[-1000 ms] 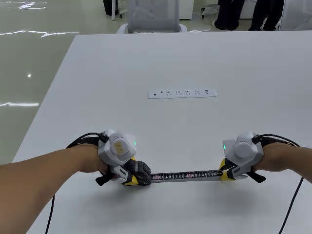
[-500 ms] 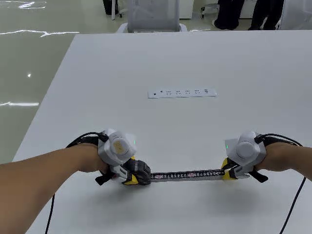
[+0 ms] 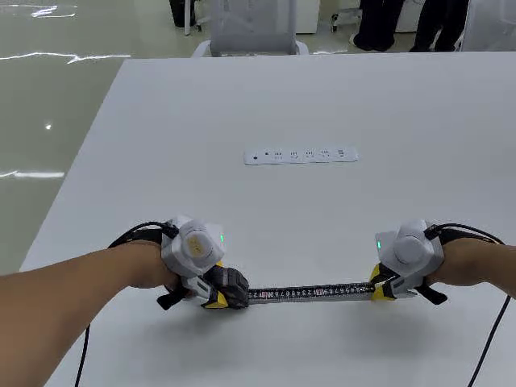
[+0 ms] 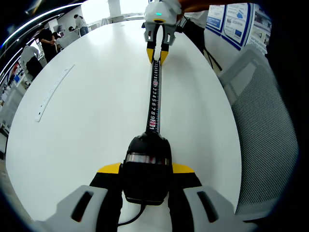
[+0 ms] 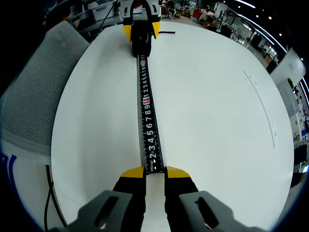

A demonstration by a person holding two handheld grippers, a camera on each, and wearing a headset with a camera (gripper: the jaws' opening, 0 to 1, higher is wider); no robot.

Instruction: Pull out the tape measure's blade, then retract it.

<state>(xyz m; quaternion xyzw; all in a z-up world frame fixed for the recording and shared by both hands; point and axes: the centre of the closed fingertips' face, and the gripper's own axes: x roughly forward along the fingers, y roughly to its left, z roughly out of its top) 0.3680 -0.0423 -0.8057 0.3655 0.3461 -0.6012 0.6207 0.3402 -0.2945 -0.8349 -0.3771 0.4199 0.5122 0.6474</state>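
Observation:
The tape measure's black case [image 3: 230, 288] lies on the white table near its front edge, with my left gripper [image 3: 214, 292] shut on it. In the left gripper view the case [image 4: 147, 162] sits between the yellow-tipped jaws. The numbered blade [image 3: 310, 291] stretches level to the right, just above the table. My right gripper [image 3: 379, 289] is shut on the blade's end. In the right gripper view the blade [image 5: 147, 121] runs from my jaws straight to the case [image 5: 140, 37] held by the left gripper [image 5: 140, 30]. From the left gripper view, the blade [image 4: 154, 94] reaches the right gripper [image 4: 157, 52].
A white power strip [image 3: 301, 154] lies flat mid-table, well beyond the grippers. A grey mesh chair [image 3: 251, 26] stands at the table's far edge, and another mesh chair [image 4: 270, 125] is beside the near edge. Black cables [image 3: 85, 355] trail from both grippers. People stand in the background.
My right gripper has moved a little further right, drawing out slightly more blade. The left gripper and case have stayed nearly in place.

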